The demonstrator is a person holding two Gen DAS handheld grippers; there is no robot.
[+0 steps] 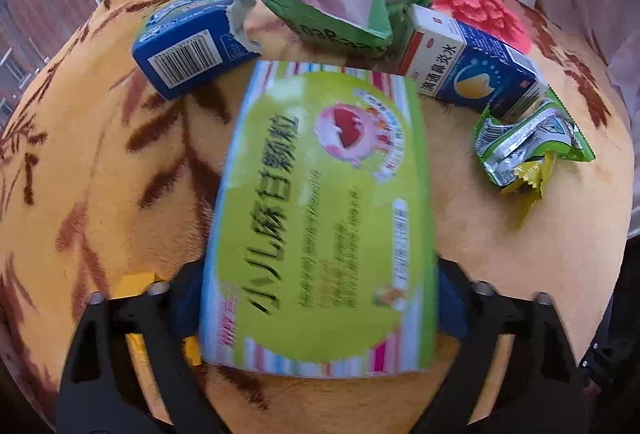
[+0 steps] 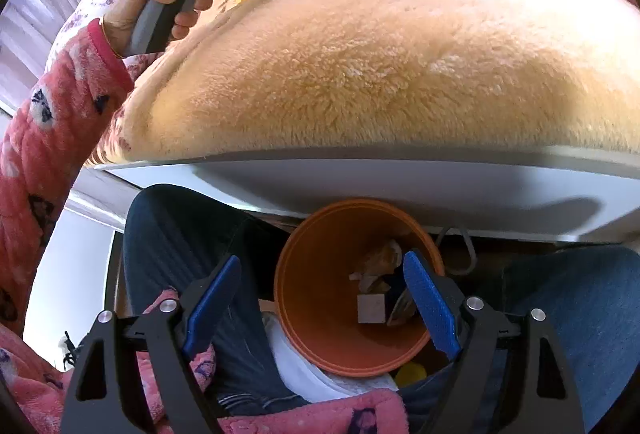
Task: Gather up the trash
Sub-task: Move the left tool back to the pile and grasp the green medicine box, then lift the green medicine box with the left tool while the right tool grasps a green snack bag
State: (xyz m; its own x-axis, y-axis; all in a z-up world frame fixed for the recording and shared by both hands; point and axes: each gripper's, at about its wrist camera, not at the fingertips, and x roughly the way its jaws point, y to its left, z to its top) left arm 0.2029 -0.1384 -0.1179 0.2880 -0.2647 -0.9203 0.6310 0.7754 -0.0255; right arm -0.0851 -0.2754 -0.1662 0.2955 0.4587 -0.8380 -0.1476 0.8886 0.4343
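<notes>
Here, in the left wrist view, the left hand-held gripper point(image 1: 320, 298) is closed on the near end of a green box point(image 1: 320, 218), one blue pad at each long side; the box's long axis runs straight ahead along the fingers, over the blanket-covered surface point(image 1: 100, 174). Beyond it lie a blue carton point(image 1: 192, 46), a torn green box point(image 1: 340, 10), a white-and-blue box point(image 1: 468, 66) and crumpled wrappers point(image 1: 528, 146). In the right wrist view, the right hand-held gripper point(image 2: 320, 310) stands wide open and empty, right over the orange bin point(image 2: 304, 314) below the surface edge. The bin holds some scraps already. The green box lies up on the surface, well apart from the bin, so carrying it there falls to the left hand.
</notes>
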